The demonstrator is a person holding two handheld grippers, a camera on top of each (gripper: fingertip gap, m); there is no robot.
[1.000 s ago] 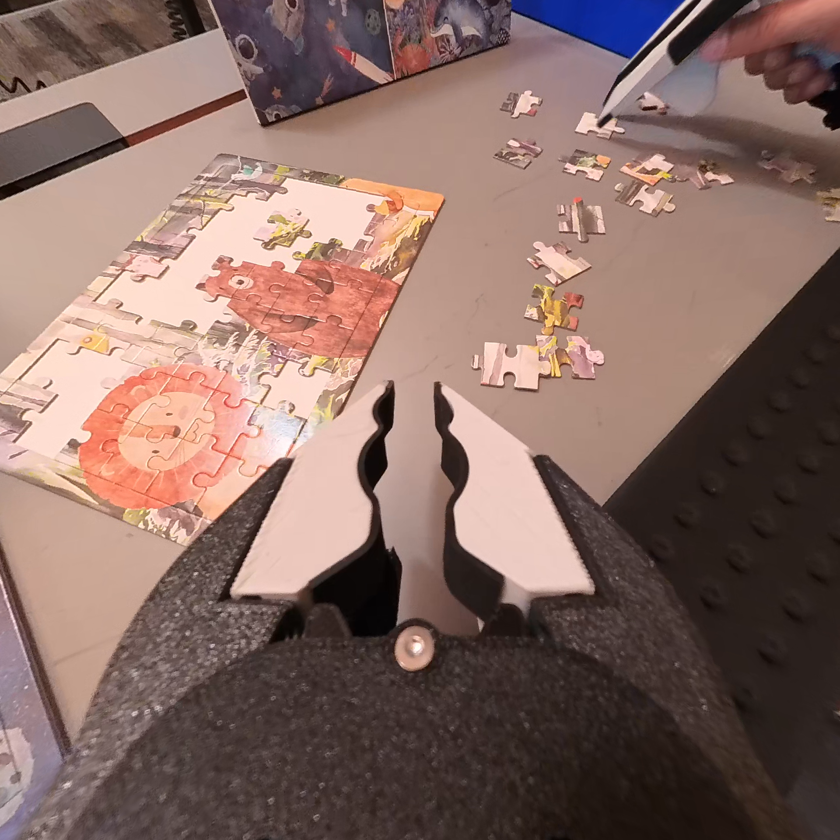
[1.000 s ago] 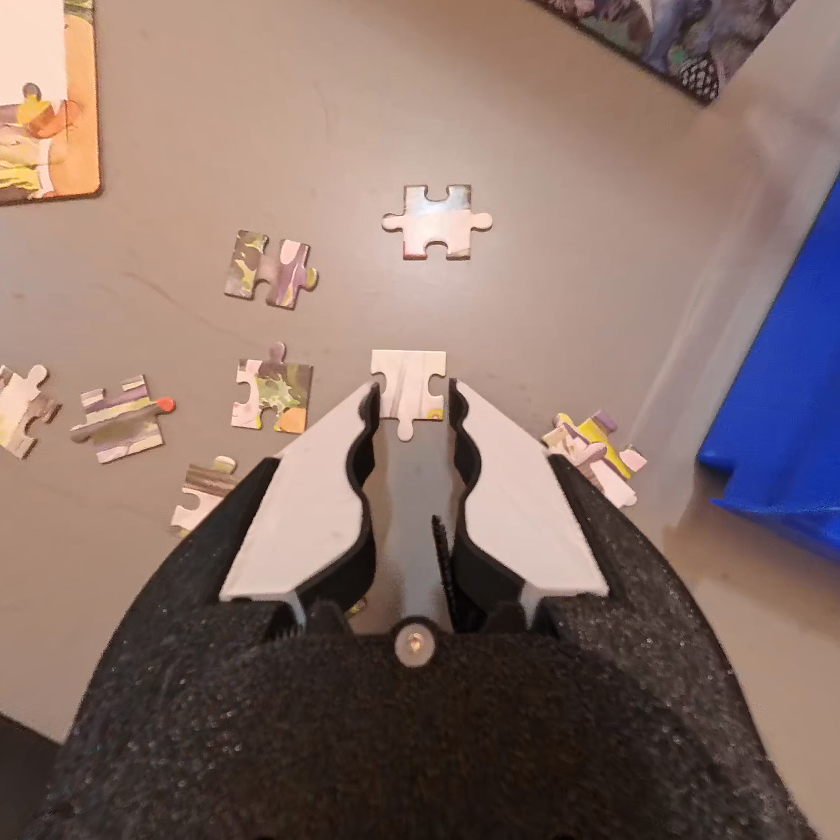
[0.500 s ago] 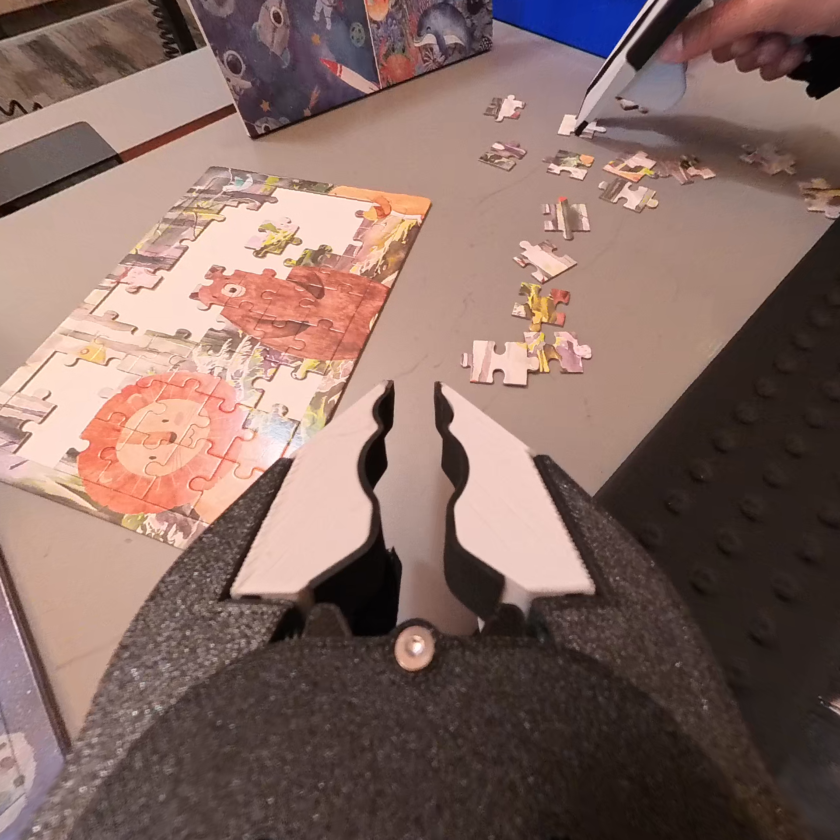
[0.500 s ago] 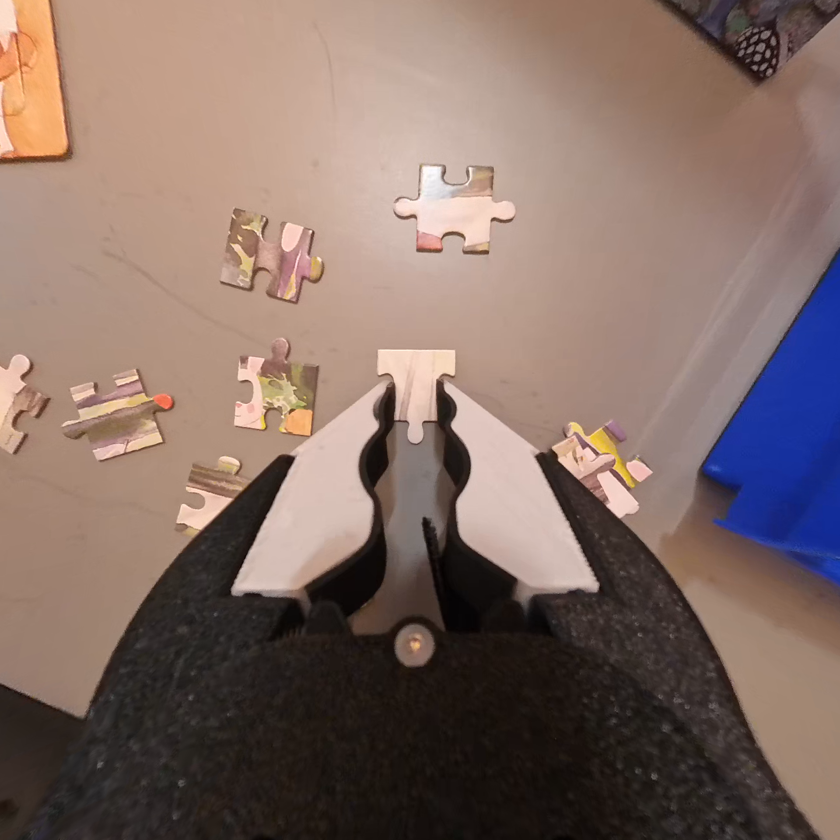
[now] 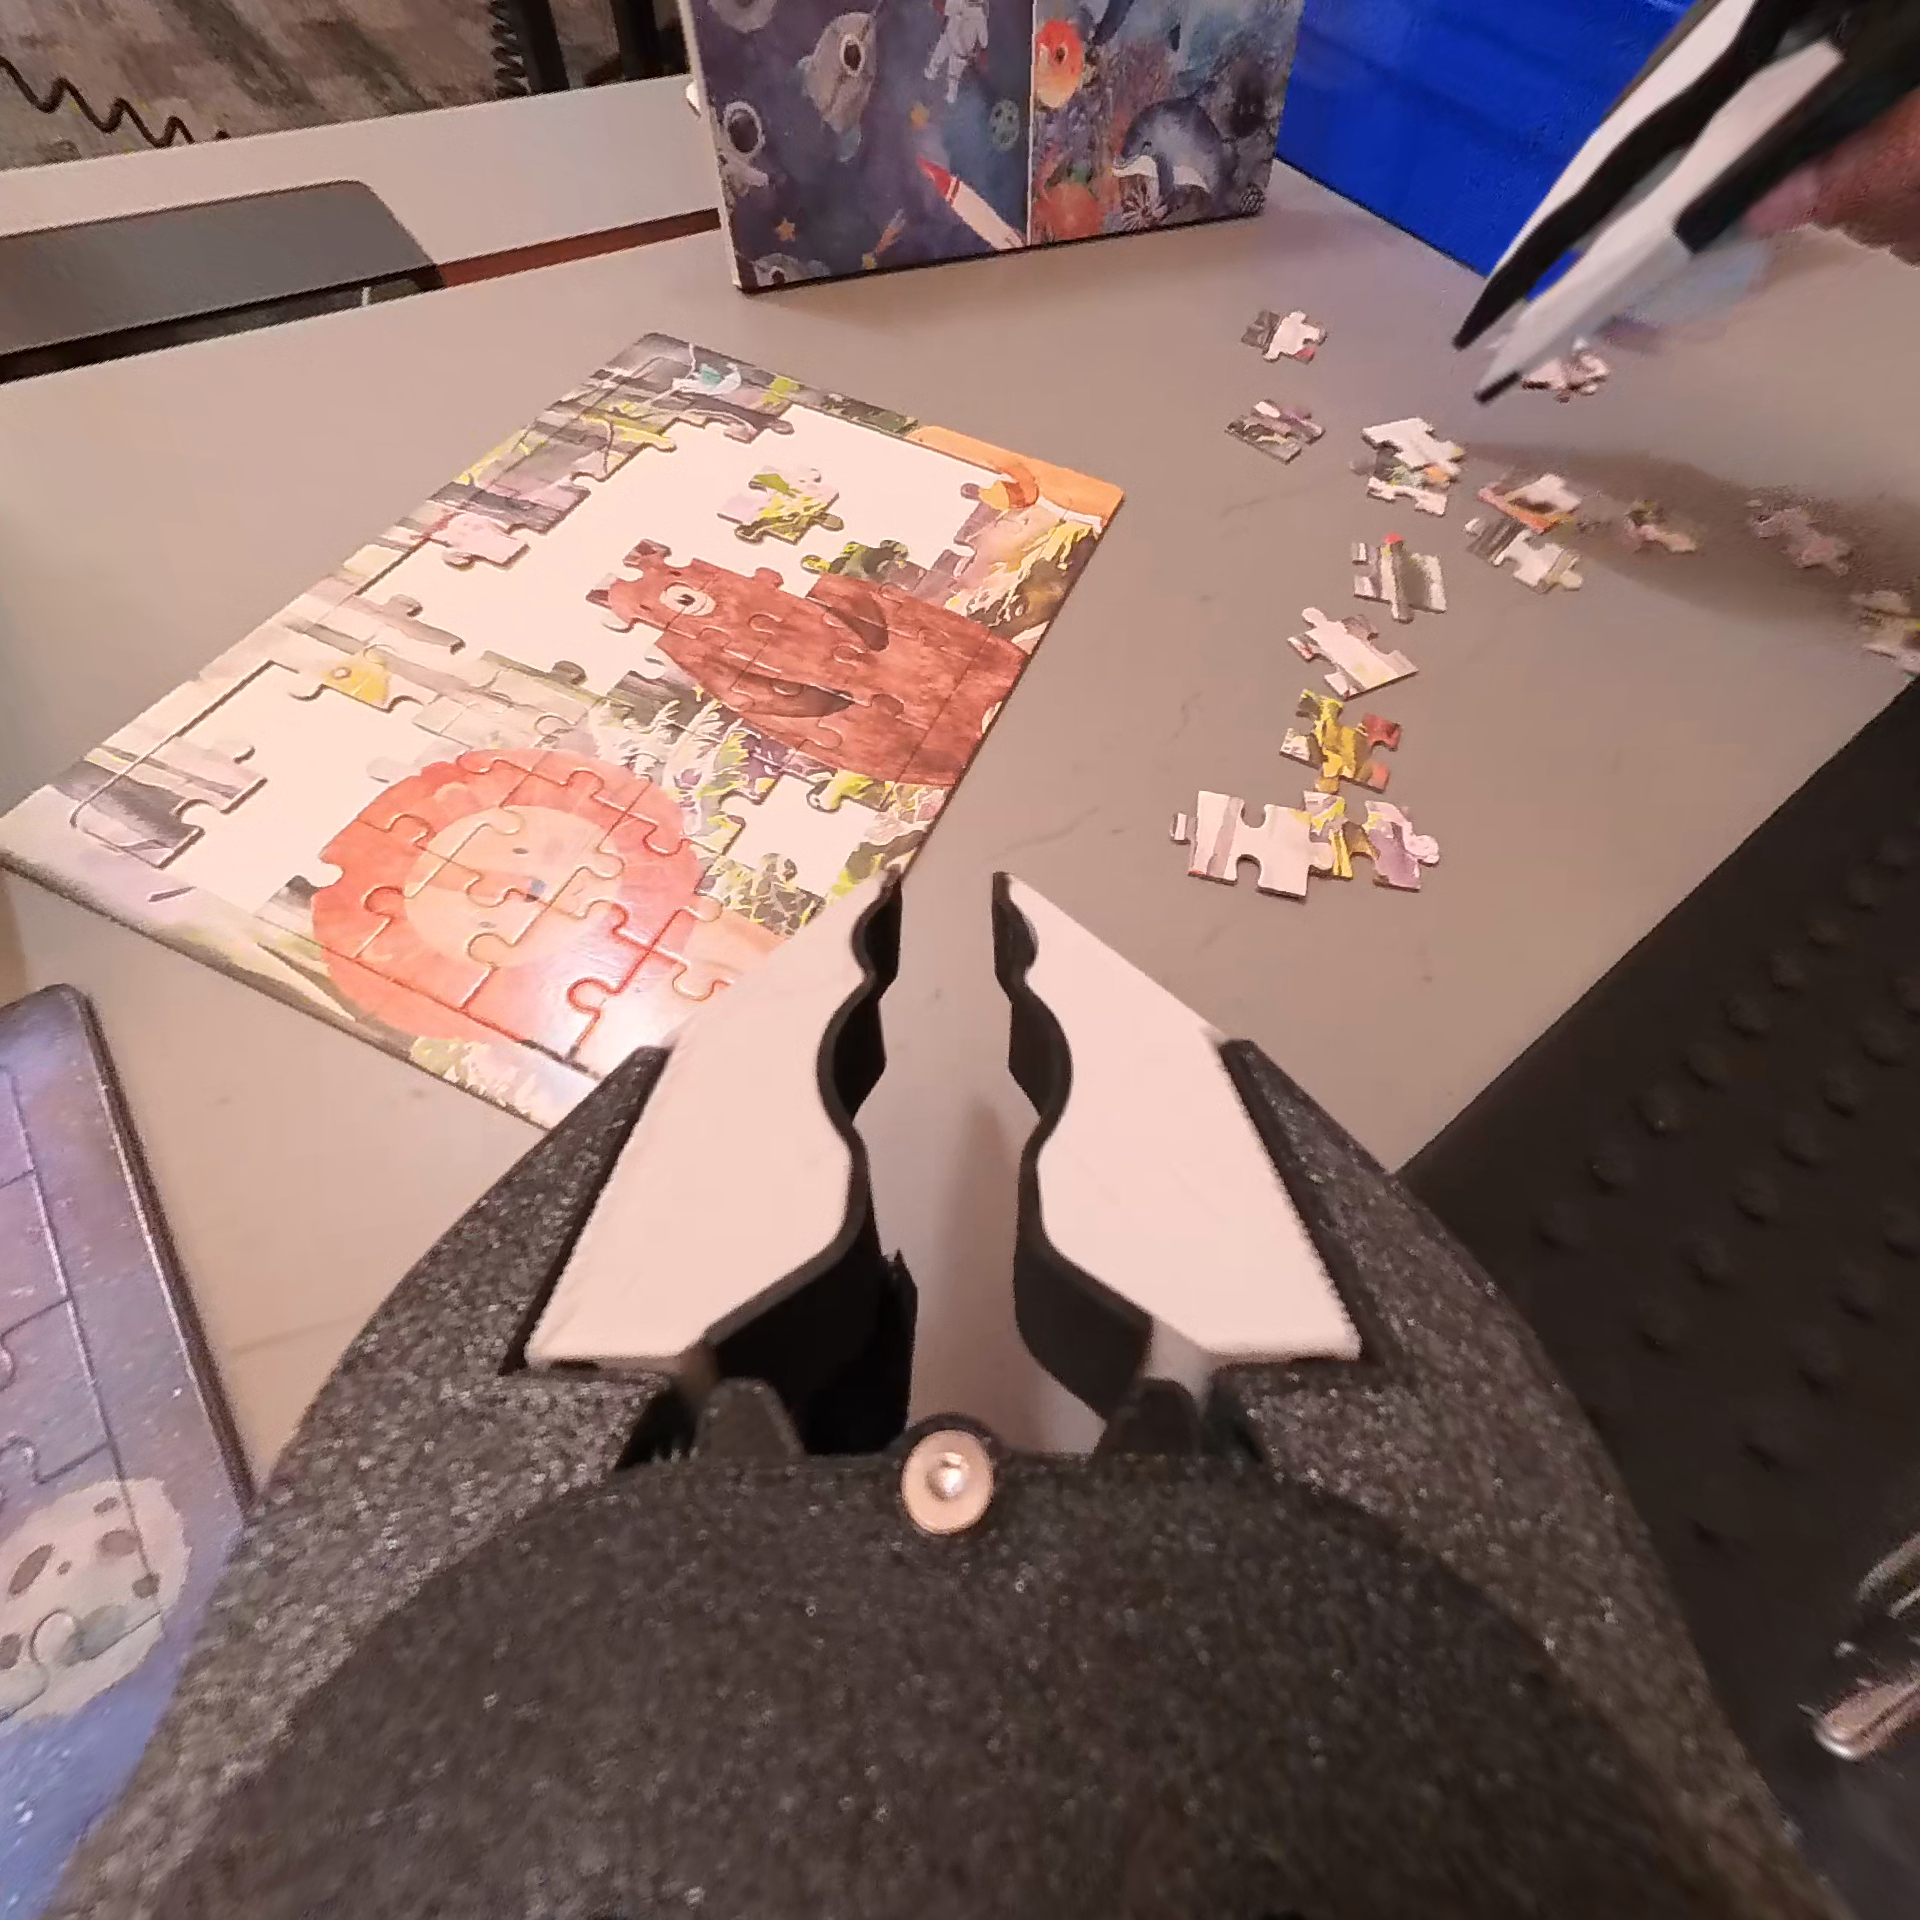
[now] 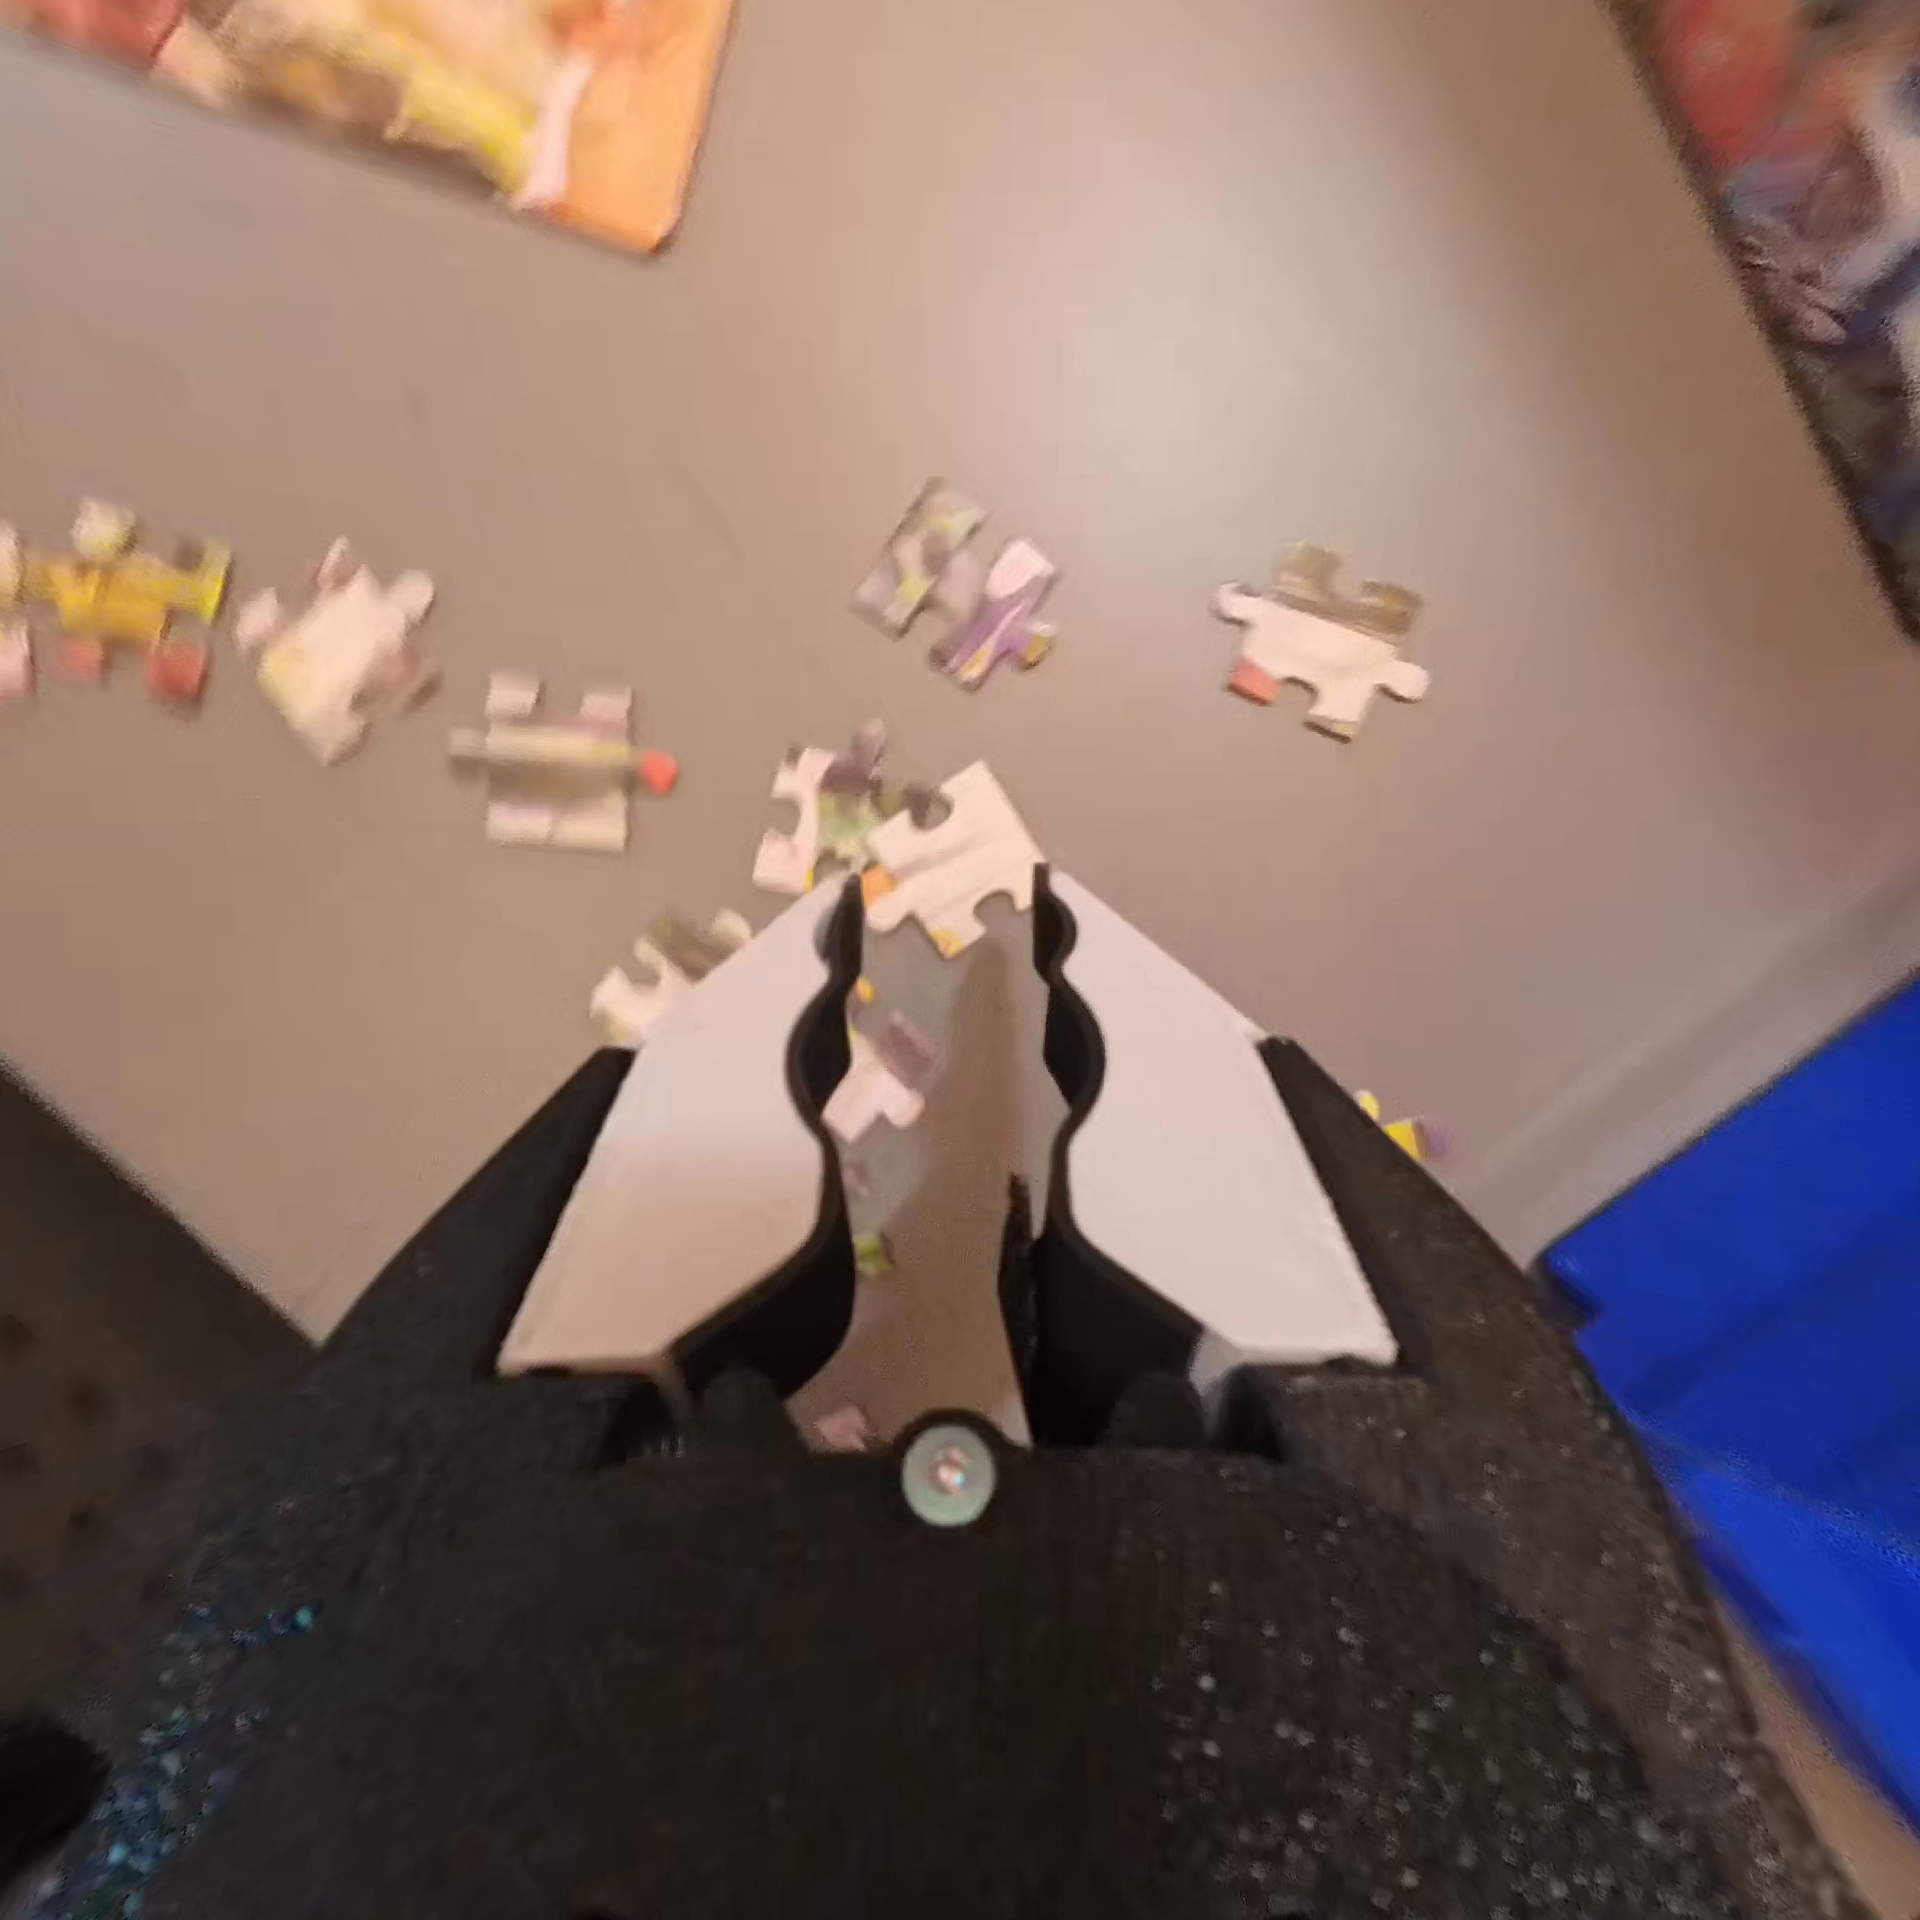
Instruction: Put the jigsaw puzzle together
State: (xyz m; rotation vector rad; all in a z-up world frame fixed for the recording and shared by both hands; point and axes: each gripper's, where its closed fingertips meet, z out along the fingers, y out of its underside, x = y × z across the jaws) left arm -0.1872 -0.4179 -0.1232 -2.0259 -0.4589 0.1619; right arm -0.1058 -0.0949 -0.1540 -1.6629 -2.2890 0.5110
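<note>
Roughly half done: puzzle [image 5: 582, 665] shows gaps, loose pieces [image 5: 1340, 675] near table's right edge; right gripper [image 6: 945, 894] slightly parted around white piece [image 6: 951, 857], left gripper [image 5: 945, 904] slightly parted, empty.

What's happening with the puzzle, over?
Left gripper open, empty. Right gripper at the white piece, grip unclear. It overlaps a greenish piece. Puzzle board unfinished.

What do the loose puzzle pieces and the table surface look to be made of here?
The loose puzzle pieces look like printed cardboard: thin, flat, die-cut edges, with a slight sheen. The table appears to be a smooth grey laminate or plastic top, matte, with faint scuffs and scratches; its core cannot be told.
</note>
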